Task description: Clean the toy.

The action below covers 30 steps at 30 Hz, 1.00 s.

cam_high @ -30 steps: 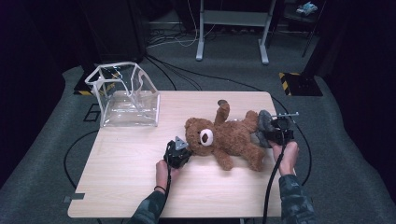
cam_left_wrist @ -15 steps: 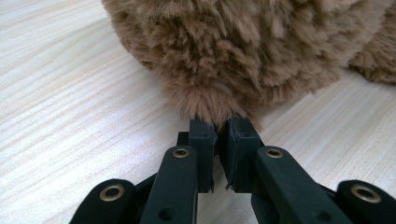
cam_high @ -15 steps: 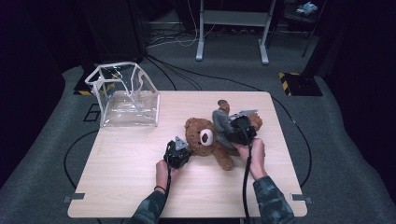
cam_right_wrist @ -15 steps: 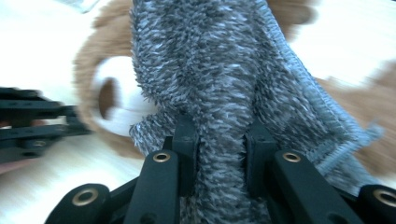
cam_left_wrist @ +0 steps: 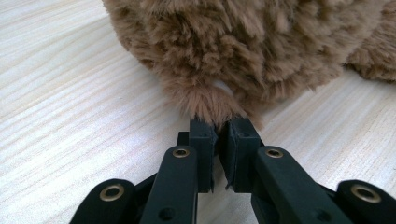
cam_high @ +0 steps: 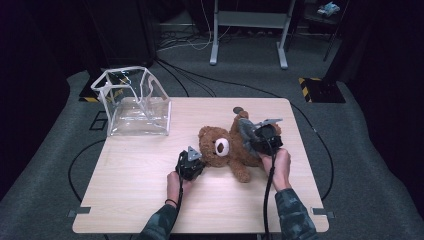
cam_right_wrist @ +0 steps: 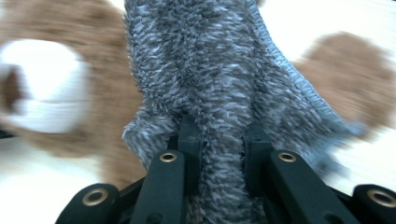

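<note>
A: Quick status?

B: Bear (cam_high: 227, 150) lies on its back mid-table (cam_high: 150, 200), head toward the L side. L gripper (cam_left_wrist: 218, 128) is pinched tight on a tuft of fur at the bear's head. R gripper (cam_right_wrist: 222, 140) is clamped on a grey fuzzy cloth (cam_right_wrist: 219, 70), its jaws just squeezing in a bit more, cloth between them. Hand's holding it over the bear's belly.

A: Cloth is what, clothing?

B: Can't tell. Grey knit-ish thing w/ a hemmed edge; prob meant to go on or over the bear.

A: Risks?

B: 1) L grip is only fur, not much of it. Any tug from the R side and the tuft slips out, bear slides. 2) R grip bunches the cloth, so it may drop crumpled instead of spreading. 3) R gripper view is blurry, so fast motion – could drag the bear's legs. 4) Clear bag (cam_high: 135, 102) at far L corner is well apart, no issue there.
</note>
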Each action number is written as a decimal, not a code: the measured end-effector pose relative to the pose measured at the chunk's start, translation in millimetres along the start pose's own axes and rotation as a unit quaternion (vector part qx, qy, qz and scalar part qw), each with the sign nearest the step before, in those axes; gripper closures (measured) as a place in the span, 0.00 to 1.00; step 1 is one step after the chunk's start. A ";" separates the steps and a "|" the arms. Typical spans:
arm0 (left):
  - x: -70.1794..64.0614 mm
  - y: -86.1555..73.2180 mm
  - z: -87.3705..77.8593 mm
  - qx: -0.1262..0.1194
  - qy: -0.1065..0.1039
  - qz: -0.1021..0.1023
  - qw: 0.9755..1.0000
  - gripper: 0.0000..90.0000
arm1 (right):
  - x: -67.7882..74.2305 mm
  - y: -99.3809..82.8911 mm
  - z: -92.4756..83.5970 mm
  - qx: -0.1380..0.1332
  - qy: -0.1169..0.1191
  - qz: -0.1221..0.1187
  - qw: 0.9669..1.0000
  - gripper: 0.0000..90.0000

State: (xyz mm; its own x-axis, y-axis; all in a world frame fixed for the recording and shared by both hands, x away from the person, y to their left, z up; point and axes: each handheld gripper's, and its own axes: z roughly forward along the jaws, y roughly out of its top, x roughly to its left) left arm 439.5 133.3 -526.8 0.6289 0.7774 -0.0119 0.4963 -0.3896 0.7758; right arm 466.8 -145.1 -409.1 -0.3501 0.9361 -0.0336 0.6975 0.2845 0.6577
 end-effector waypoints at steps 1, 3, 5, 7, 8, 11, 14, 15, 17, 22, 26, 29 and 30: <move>0.0 0.0 0.0 0.000 0.000 0.000 1.000 0.92 | 0.0 0.0 0.0 0.000 0.000 0.000 1.000 0.83; -0.2 0.0 0.2 -0.001 0.000 -0.001 1.000 0.92 | -17.1 -5.3 0.3 0.005 -0.011 0.028 1.000 0.83; -0.3 0.0 0.2 -0.001 0.001 -0.001 1.000 0.92 | -30.8 -10.3 3.5 0.016 -0.022 0.048 0.998 0.83; 0.2 0.1 -0.1 0.001 0.003 0.001 1.000 0.92 | -35.6 -11.0 1.8 0.023 -0.033 0.047 0.998 0.83; 0.1 0.0 -0.1 0.000 0.003 0.000 1.000 0.92 | -33.8 -9.9 -2.5 0.012 -0.031 0.043 0.999 0.83; 0.0 0.0 -0.1 0.000 0.003 0.000 1.000 0.92 | -19.0 -6.4 -13.2 -0.008 -0.015 0.027 0.999 0.82; 0.0 0.0 -0.1 0.000 0.003 0.000 1.000 0.92 | 3.9 -2.1 -17.2 -0.023 0.018 0.008 1.000 0.82; 0.2 0.1 -0.3 0.002 0.003 0.002 1.000 0.92 | 13.9 -0.6 -16.0 -0.024 0.027 -0.001 0.999 0.82; 0.3 0.1 -0.3 0.002 0.003 0.001 1.000 0.92 | 33.5 2.9 -7.3 -0.020 0.039 -0.027 0.999 0.82; 0.3 0.0 0.0 0.000 0.001 -0.001 1.000 0.92 | 44.3 2.4 10.8 0.001 0.015 -0.051 0.999 0.83; -0.2 0.0 0.2 -0.001 -0.001 -0.001 1.000 0.92 | 29.1 -3.0 6.8 0.000 0.005 -0.036 0.999 0.83; -0.8 -0.1 0.1 0.000 -0.001 -0.002 1.000 0.92 | 14.5 -8.4 1.5 -0.003 -0.014 -0.020 1.000 0.83; -0.5 0.0 0.1 0.000 0.000 0.000 1.000 0.92 | 8.6 -10.6 1.2 -0.004 -0.020 -0.012 1.000 0.83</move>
State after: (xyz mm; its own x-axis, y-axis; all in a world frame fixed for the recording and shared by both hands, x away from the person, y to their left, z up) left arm 439.2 132.9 -526.8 0.6292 0.7772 -0.0116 0.4960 -0.3899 0.7758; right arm 457.2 -139.8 -417.3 -0.3413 0.9366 -0.0800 0.6839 0.3058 0.6624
